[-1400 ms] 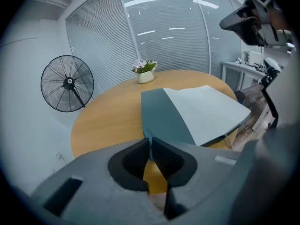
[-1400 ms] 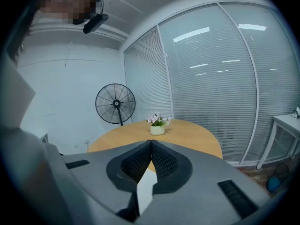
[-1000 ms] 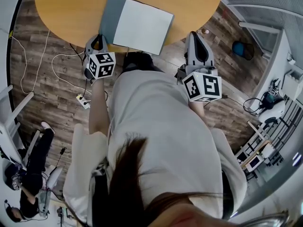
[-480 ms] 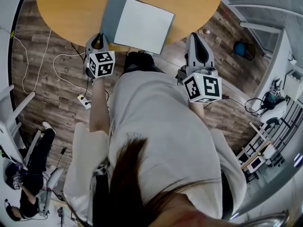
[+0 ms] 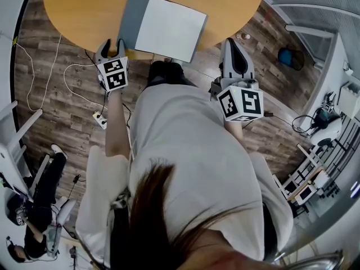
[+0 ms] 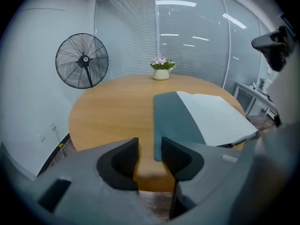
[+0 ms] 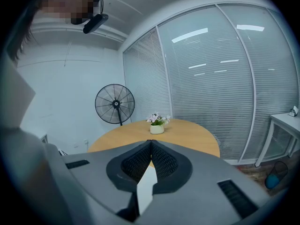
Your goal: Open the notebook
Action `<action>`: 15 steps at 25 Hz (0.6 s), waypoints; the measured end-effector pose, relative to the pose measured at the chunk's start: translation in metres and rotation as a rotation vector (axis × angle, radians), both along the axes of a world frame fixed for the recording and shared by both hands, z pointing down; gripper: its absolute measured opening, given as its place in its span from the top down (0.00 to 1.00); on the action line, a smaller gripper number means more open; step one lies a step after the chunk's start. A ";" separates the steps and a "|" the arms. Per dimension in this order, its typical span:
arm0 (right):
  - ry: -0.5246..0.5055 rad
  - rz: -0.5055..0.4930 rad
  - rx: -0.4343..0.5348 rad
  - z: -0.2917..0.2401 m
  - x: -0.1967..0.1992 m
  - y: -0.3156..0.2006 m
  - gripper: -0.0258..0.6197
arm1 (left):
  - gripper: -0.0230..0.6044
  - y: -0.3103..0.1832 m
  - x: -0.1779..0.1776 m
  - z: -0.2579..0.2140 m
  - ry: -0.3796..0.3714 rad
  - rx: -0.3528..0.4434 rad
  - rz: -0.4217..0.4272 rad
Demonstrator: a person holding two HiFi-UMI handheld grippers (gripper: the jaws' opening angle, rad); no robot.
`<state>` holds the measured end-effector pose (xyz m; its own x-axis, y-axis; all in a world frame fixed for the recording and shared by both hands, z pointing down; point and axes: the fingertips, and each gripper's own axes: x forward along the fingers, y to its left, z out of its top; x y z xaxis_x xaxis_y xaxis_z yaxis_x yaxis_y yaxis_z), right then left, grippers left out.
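The notebook lies open on the round wooden table, white page up, with its grey-blue cover folded out flat to the left. My left gripper hovers at the table's near edge, just short of the cover's near left corner. Its jaws have just been opening and stand open with nothing between them. In the left gripper view the cover and the page lie just beyond the left gripper. My right gripper is off the table's near right edge, shut and empty, also seen in its own view.
A standing fan is beyond the table at the left, and a small flower pot sits at the table's far side. White cables and a power strip lie on the floor. A person sits at lower left.
The left gripper has rolled about its own axis and its jaws have parted from shut to open. The right gripper and the notebook have stayed where they were.
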<state>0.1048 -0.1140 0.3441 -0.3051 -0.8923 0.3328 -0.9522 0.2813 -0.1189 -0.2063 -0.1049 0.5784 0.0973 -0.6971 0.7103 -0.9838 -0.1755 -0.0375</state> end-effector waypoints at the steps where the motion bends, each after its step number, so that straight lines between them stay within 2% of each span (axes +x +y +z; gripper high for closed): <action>1: 0.000 0.002 0.001 0.000 0.001 0.000 0.96 | 0.70 0.000 0.001 0.000 0.004 0.001 -0.005; 10: -0.002 0.019 0.007 -0.001 0.008 0.003 0.96 | 0.70 0.001 0.003 -0.001 -0.011 -0.008 0.012; 15: -0.012 0.024 0.007 -0.002 0.010 0.003 0.96 | 0.73 0.000 0.008 -0.013 -0.010 0.022 0.021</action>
